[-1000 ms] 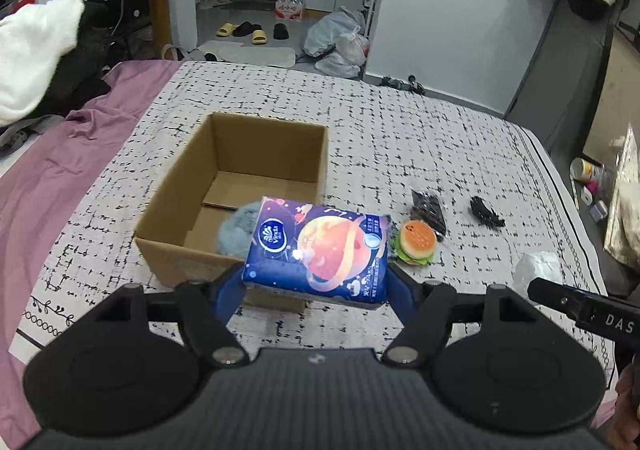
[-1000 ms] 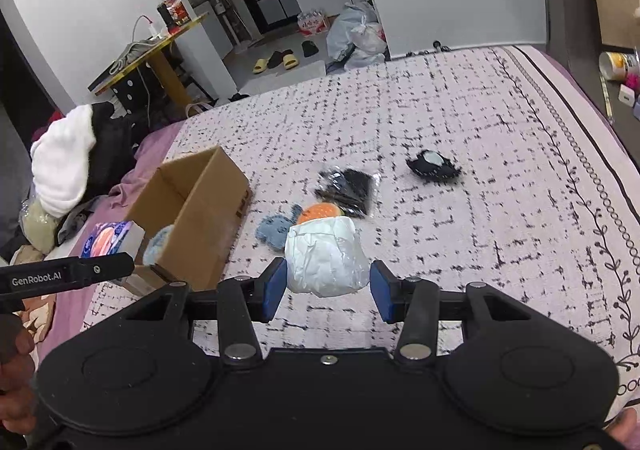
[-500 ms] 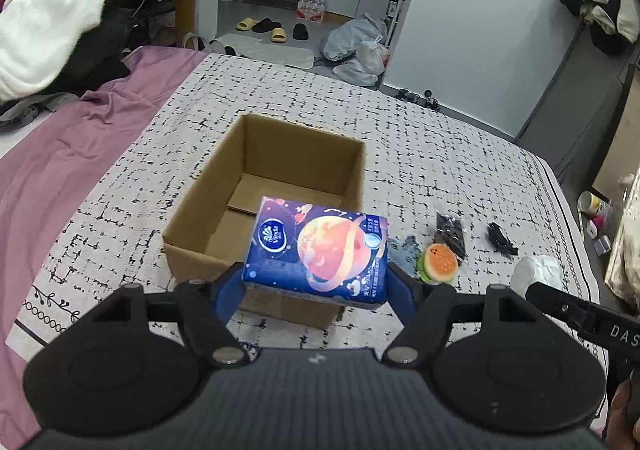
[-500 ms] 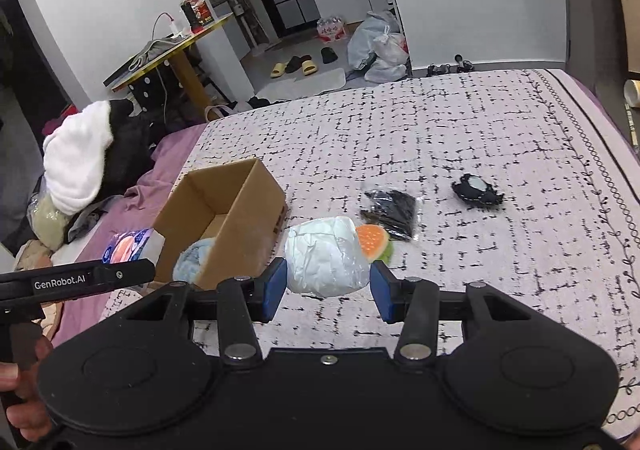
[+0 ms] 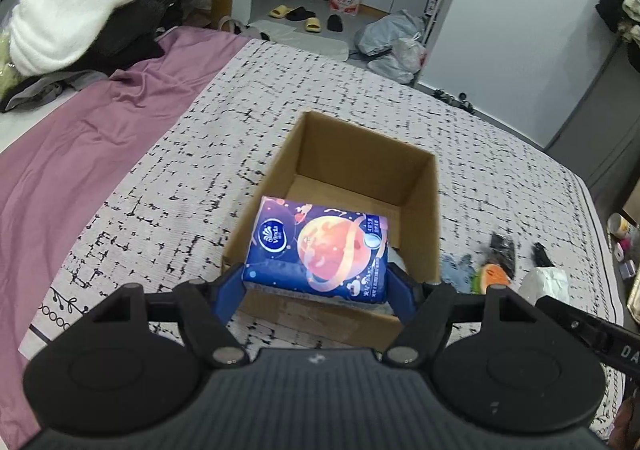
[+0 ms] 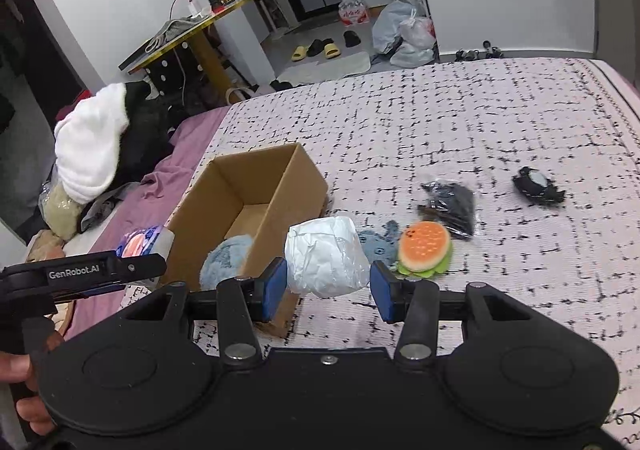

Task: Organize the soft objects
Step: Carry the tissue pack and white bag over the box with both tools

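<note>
Even, soft indoor light, shadows faint. Fisheye bends the room's edges. Small items on the bedspread [image 6: 500, 122] look slightly motion-blurred.

Glossy plastic-wrapped tissue pack [image 5: 318, 250], matt brown cardboard box [image 5: 362, 154], crinkly white plastic bundle [image 6: 326, 256], woven cloth bedspread [image 6: 460, 122].

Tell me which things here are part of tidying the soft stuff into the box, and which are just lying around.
Part of the job:
- tissue pack, held in the left gripper
- white wrapped bundle, in the right gripper
- cardboard box
- fluffy blue toy in the box
- burger toy
- blue plush

Just lying about:
- white blanket
- slippers
- plastic bags
</note>
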